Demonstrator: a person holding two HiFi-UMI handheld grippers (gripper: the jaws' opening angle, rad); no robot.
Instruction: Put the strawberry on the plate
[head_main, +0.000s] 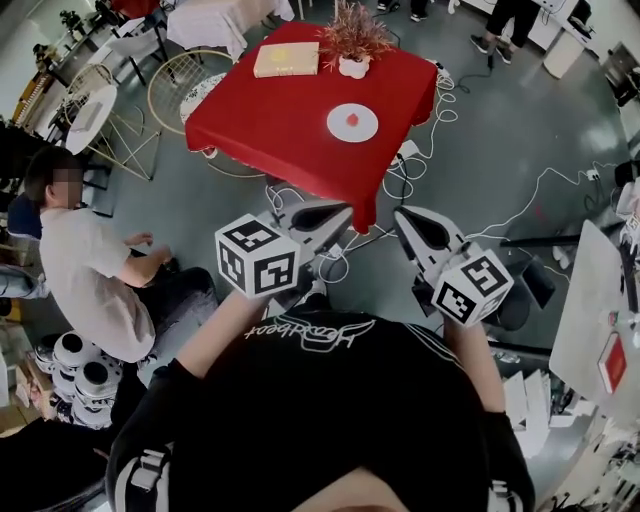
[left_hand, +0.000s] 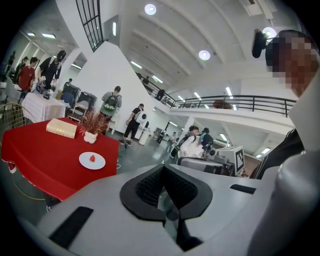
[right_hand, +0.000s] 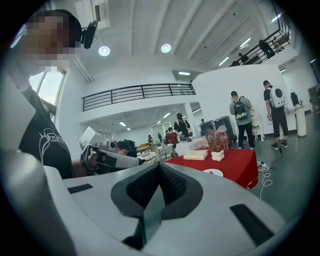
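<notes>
Grey hall floor lies between me and the red-clothed table, which stands well ahead of both grippers. On its cloth sit a white plate, a cream book at the far edge, and a dried plant in a white pot beside the book. The strawberry lies on the middle of the plate.

White cables trail over the floor round the table's near right corner, between me and the table. A person in a pale shirt sits on the floor off to my left, clear of that stretch. Wire-frame chairs stand by the table's left side.

From the head view I get the floor, the cables and the seated person. The gripper views lose those and show instead a railed balcony, round ceiling lights and people standing beyond the table. In the right gripper view the strawberry is too small to make out on the plate.

My left gripper and right gripper are held up near my chest, both well apart from the strawberry. Each has its jaws pressed together with nothing between them.
</notes>
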